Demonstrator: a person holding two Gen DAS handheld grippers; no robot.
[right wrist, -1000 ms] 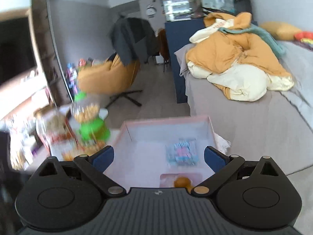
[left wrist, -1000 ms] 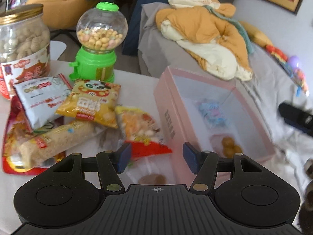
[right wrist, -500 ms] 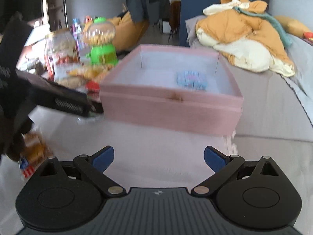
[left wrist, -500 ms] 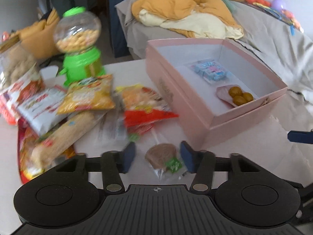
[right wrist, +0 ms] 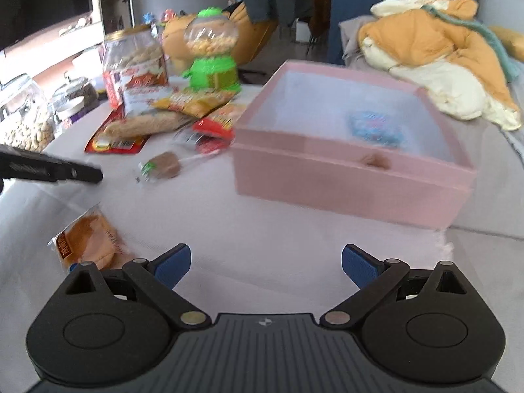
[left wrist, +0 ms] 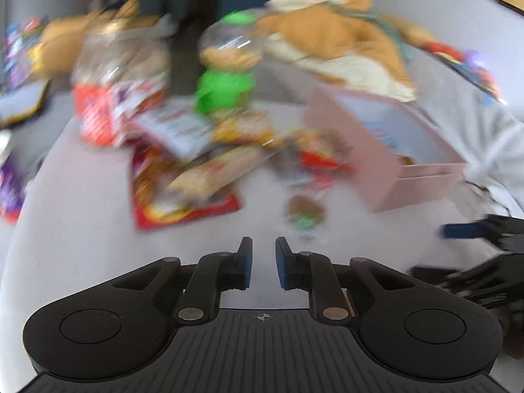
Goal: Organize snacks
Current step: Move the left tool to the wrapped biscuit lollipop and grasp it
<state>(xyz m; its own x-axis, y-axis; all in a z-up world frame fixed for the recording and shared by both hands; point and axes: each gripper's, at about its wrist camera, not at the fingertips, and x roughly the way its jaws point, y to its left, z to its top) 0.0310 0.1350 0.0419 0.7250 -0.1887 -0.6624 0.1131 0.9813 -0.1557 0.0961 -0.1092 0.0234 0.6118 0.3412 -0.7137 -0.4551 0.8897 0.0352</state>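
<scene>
An open pink box [right wrist: 353, 163] stands on the white table, with a blue snack packet [right wrist: 376, 124] inside; it also shows in the left wrist view [left wrist: 386, 150]. A pile of snack bags [right wrist: 170, 111] lies left of it. A brown wrapped sweet [right wrist: 163, 165] lies alone in front of the pile, also in the blurred left view [left wrist: 304, 211]. A wrapped orange cake [right wrist: 88, 242] lies beside my right gripper's left finger. My left gripper [left wrist: 263, 263] is nearly shut and empty, short of the sweet. My right gripper [right wrist: 265, 265] is open and empty.
A green candy dispenser [right wrist: 211, 55] and a big jar of snacks [right wrist: 134, 62] stand behind the pile. Glass jars [right wrist: 23, 114] stand at the far left. A bed with an orange and cream duvet [right wrist: 442, 52] lies beyond the box.
My left gripper has pulled back from the brown sweet and narrowed its jaws with nothing in them. My right gripper has swung down over the table in front of the box.
</scene>
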